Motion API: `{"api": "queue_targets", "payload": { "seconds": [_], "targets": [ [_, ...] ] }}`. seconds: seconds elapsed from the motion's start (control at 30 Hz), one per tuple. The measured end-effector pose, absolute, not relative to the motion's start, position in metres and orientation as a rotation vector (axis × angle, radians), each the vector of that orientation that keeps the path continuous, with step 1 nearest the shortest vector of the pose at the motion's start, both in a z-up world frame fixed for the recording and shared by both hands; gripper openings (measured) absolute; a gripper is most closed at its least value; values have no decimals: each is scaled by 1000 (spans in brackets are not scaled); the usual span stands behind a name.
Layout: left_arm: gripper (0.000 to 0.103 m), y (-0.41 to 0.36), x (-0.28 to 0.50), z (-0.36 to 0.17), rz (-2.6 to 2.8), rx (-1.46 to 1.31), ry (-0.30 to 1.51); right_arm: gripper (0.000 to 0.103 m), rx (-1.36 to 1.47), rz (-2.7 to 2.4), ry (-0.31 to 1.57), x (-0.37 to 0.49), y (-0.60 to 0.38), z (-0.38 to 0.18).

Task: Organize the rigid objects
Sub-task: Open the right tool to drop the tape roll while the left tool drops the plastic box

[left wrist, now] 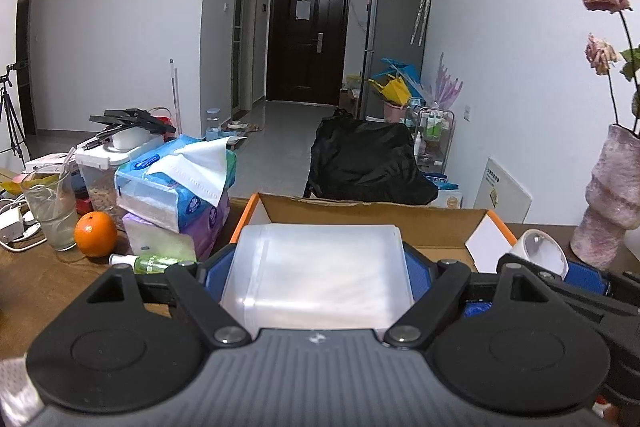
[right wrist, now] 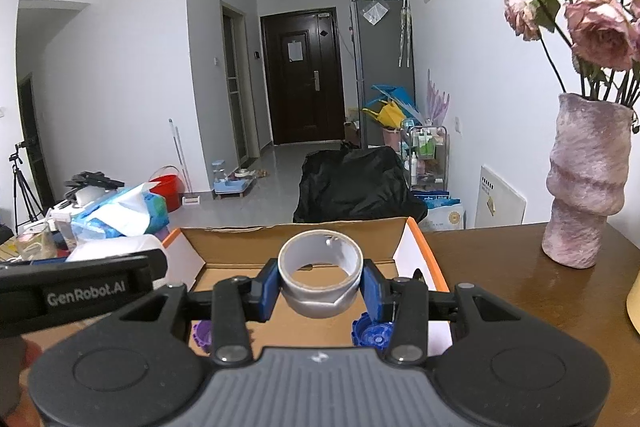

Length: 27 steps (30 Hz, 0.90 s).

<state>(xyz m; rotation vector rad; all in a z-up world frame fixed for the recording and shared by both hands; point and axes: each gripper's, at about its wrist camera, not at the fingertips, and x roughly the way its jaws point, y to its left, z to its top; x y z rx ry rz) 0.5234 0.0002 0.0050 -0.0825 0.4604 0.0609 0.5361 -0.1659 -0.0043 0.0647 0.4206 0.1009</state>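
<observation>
Left claw [left wrist: 320,269] grips plastic container [left wrist: 320,267] — right claw [right wrist: 320,285] (alongside) clamps tape roll [right wrist: 320,275].

A translucent white plastic container [left wrist: 320,275] sits level, held at six o'clock before the open cardboard box [left wrist: 360,215]. A grey tape roll [right wrist: 320,277] stands tilted, hole up, above the box's floor.

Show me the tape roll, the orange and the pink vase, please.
tape roll [right wrist: 320,277], right wrist view, on its outer grey band.
orange [left wrist: 95,233], left wrist view, on the middle of its peel.
pink vase [right wrist: 586,183], right wrist view, on its body.
</observation>
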Motion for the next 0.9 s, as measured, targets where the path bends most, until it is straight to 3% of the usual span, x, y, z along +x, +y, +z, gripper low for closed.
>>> {"api": "queue_targets", "payload": {
  "seconds": [0.9],
  "targets": [
    [84,-3,603,-29,119,-50,549,41,76,30,463,597,-177,-43]
  ]
}}
